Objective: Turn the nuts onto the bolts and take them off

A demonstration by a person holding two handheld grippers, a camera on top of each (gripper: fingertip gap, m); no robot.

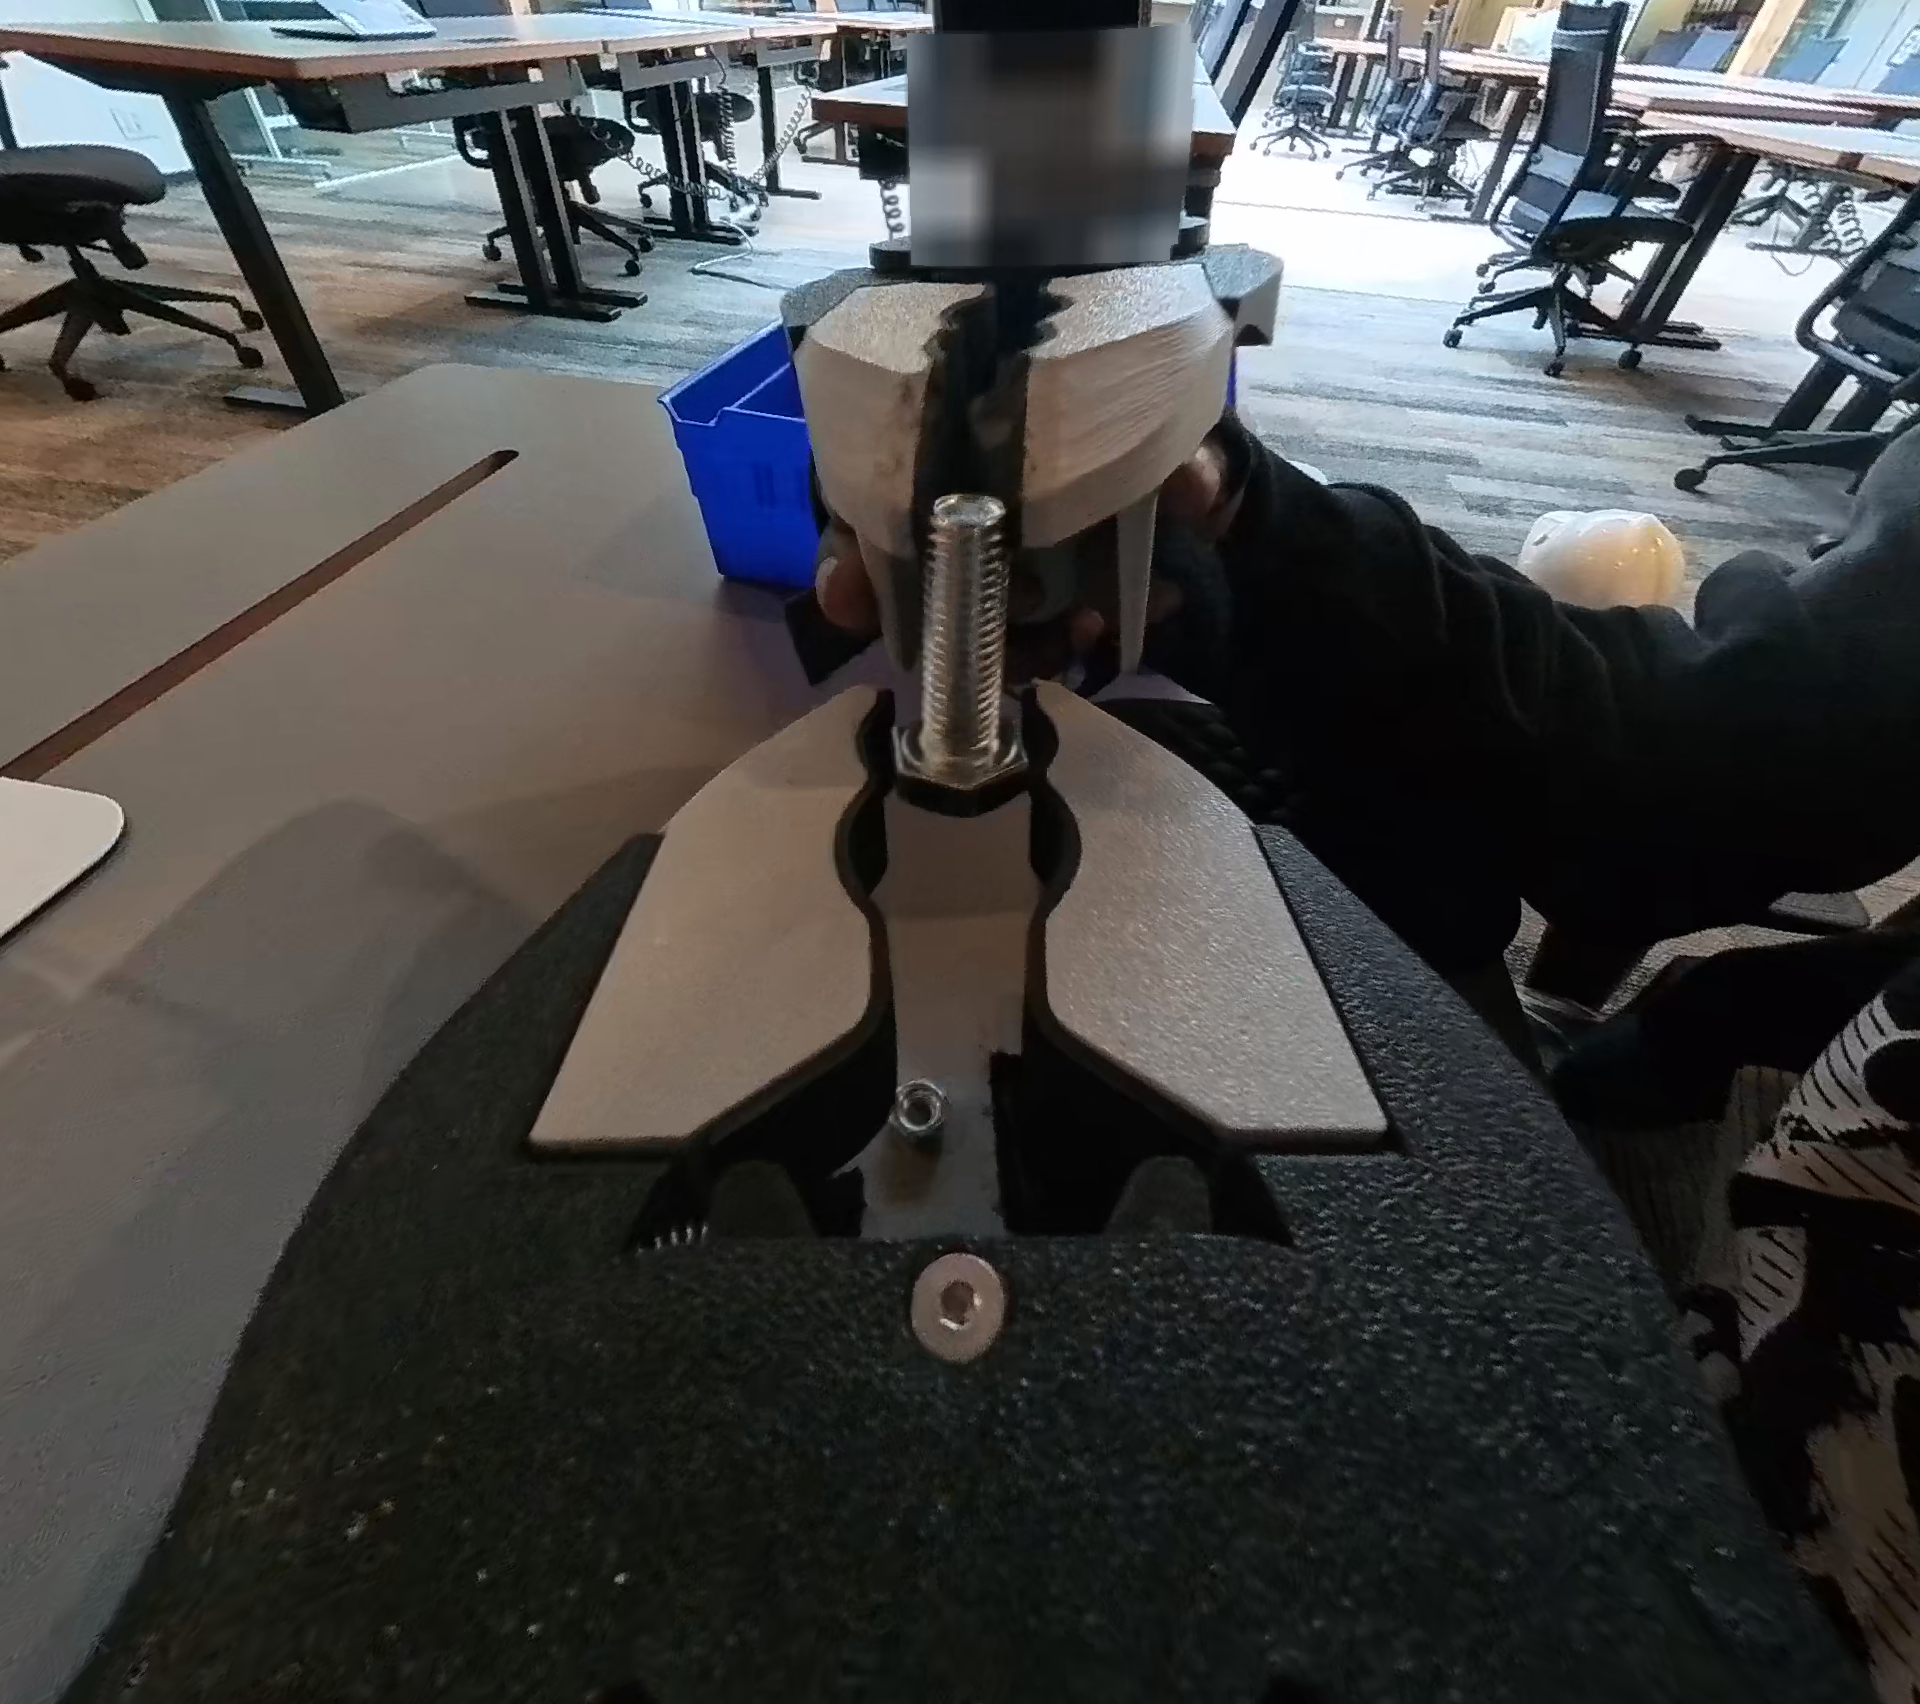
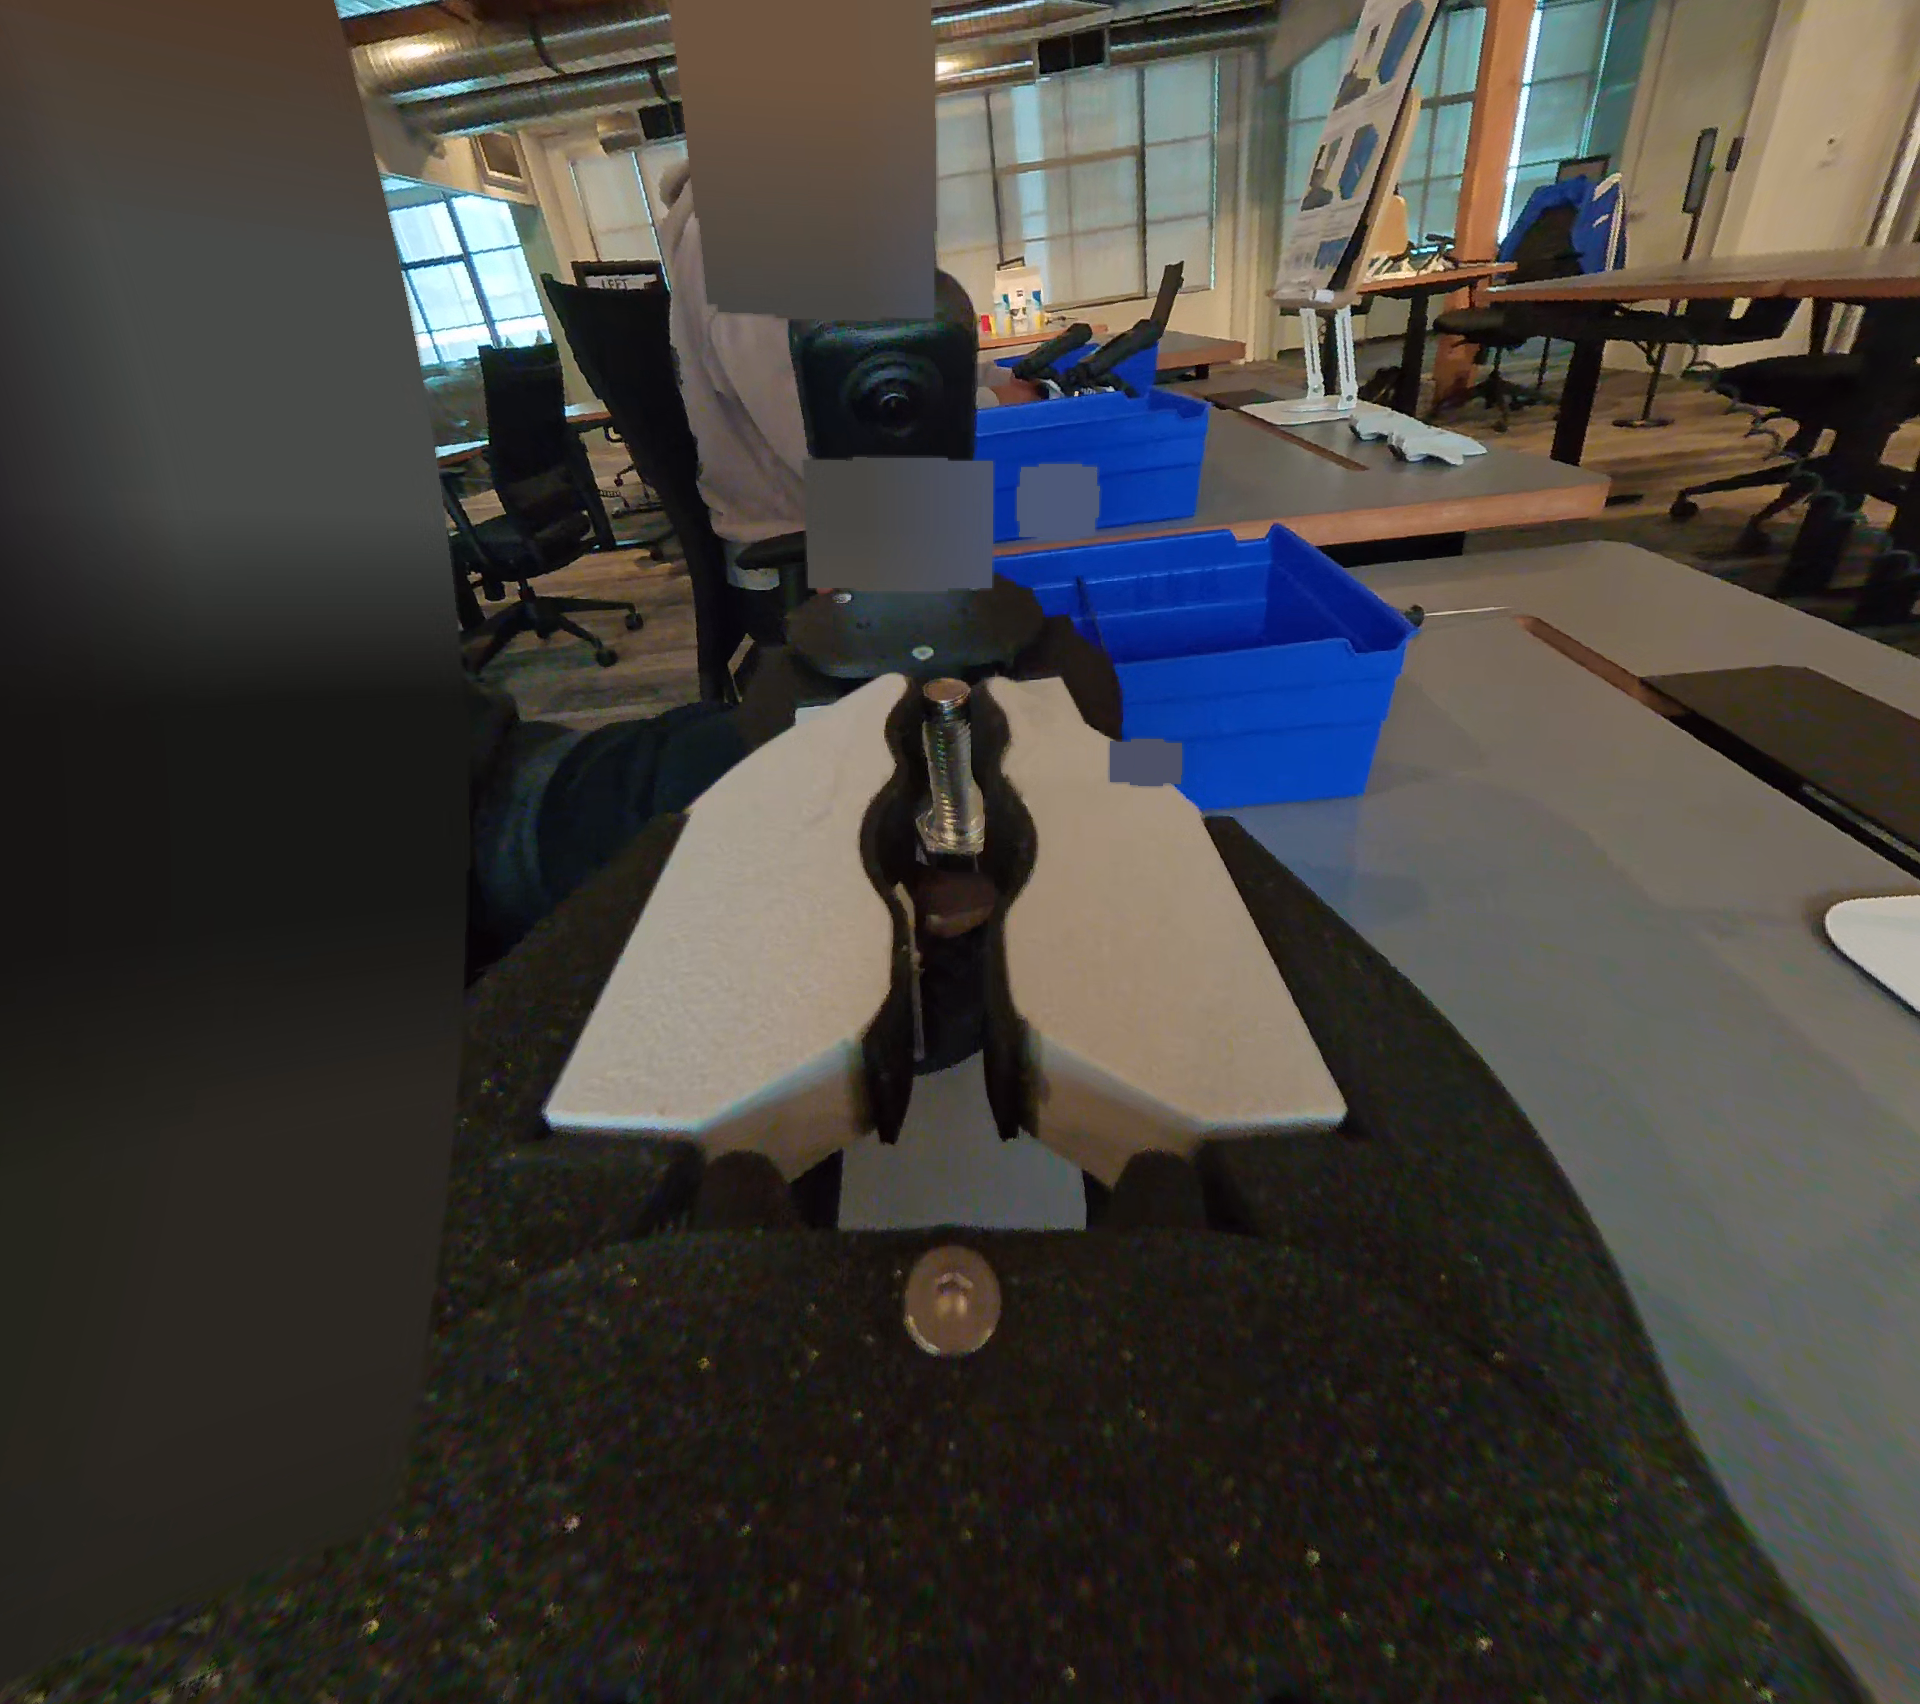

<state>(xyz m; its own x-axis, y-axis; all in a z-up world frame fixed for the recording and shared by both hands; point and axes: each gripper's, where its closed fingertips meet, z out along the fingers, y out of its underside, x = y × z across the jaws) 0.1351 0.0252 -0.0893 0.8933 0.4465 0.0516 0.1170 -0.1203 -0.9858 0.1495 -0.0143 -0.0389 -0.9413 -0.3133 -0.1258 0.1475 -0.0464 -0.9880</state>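
Note:
A silver bolt (image 1: 958, 615) stands upright over the grey table (image 1: 364, 823). My left gripper (image 1: 961, 709) is shut on its hex head, with the threaded shaft pointing up. My right gripper (image 2: 945, 698) faces the left one from the other side. Its jaws stand close together around the bolt's (image 2: 948, 771) upper threaded end. It also shows in the left wrist view (image 1: 997, 449), held by a hand in a black sleeve (image 1: 1455, 719). A small loose nut (image 1: 914, 1114) lies below, seen through the gap between my left fingers. No nut shows on the bolt.
An open blue bin (image 2: 1247, 678) stands on the table just behind the grippers and also shows in the left wrist view (image 1: 743, 470). A white flat object (image 2: 1881, 937) lies at the table's edge. A slot (image 1: 312, 553) runs through the tabletop. Desks and office chairs stand beyond. My hands' fingertips stand some 6 centimeters from each other.

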